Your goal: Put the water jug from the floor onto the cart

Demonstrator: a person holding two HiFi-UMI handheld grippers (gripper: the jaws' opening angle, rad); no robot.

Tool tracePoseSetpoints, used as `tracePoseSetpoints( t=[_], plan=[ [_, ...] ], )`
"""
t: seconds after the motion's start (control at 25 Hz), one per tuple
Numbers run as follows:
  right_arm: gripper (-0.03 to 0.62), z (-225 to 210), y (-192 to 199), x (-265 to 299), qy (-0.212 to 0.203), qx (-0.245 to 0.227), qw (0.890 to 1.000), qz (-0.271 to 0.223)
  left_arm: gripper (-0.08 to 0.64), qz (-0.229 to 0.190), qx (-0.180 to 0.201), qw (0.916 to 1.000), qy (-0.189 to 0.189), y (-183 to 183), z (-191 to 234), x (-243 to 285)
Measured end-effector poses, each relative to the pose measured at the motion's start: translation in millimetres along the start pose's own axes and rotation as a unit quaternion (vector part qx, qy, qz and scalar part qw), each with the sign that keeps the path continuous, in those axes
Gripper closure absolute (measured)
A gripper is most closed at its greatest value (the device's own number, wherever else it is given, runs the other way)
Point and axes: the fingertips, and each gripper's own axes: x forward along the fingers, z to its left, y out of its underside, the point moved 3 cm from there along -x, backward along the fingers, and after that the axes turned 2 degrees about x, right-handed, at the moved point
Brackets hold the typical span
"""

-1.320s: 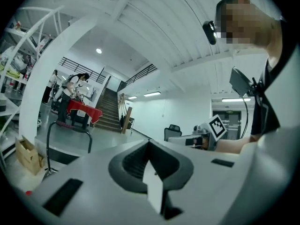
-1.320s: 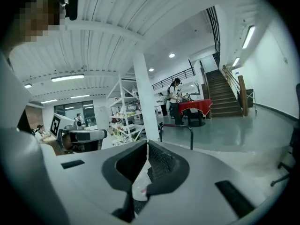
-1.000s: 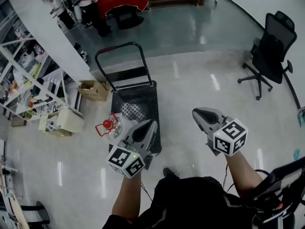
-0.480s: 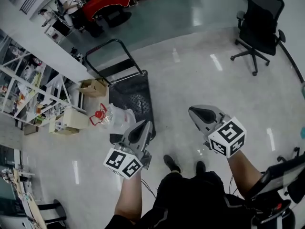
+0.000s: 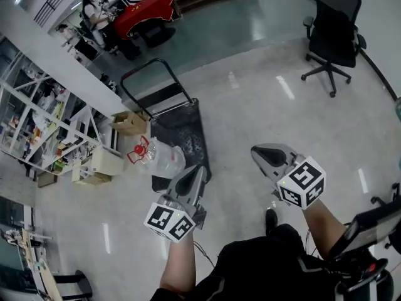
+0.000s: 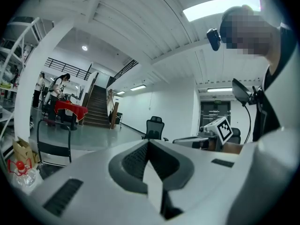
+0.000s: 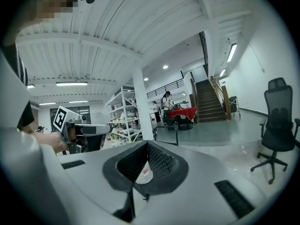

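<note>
The clear water jug (image 5: 161,158) with a red cap and handle lies on its side by the left front edge of the black platform cart (image 5: 180,129). Whether it rests on the floor or on the deck I cannot tell. My left gripper (image 5: 200,170) is shut and empty, hovering just past the cart's near end, to the right of the jug. Out over bare floor to the cart's right, my right gripper (image 5: 257,153) is also shut and holds nothing. In the left gripper view the jug (image 6: 21,173) sits low at the far left, beyond the shut left gripper (image 6: 149,142).
A black office chair (image 5: 332,24) stands at the far right. White shelving (image 5: 44,124) and cardboard boxes (image 5: 128,123) line the left side. People sit at a red-clothed table (image 5: 144,8) at the back. The cart's push handle (image 5: 150,74) rises at its far end.
Both grippers have drawn back, so the left one no longer hangs over the cart's deck. The view has swung a little. Both stay shut and empty.
</note>
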Motion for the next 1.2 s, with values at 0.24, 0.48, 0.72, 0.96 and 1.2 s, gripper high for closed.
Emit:
tracePoseSetpoints(
  t=[0.24, 0.48, 0.72, 0.96, 1.2],
  plan=[
    [0.589, 82, 26, -24, 0.027, -0.003, 1.000, 0.006, 0.558, -0.002, 0.008, 0.9997, 0.025, 26, -19, -85],
    [0.589, 167, 61, -43, 0.057, 0.007, 0.998, 0.025, 0.558, 0.000, -0.003, 0.9989, 0.047, 54, -30, -175],
    [0.589, 242, 69, -79, 0.062, -0.014, 0.997, 0.036, 0.558, -0.006, -0.019, 0.9980, 0.060, 68, -48, -231],
    [0.589, 276, 78, -131, 0.064, -0.028, 0.997, 0.043, 0.558, -0.019, -0.001, 0.9979, 0.061, 53, -99, -267],
    [0.589, 313, 92, -203, 0.043, -0.030, 0.999, 0.011, 0.558, -0.016, 0.010, 0.9987, 0.047, 57, -168, -306]
  ],
)
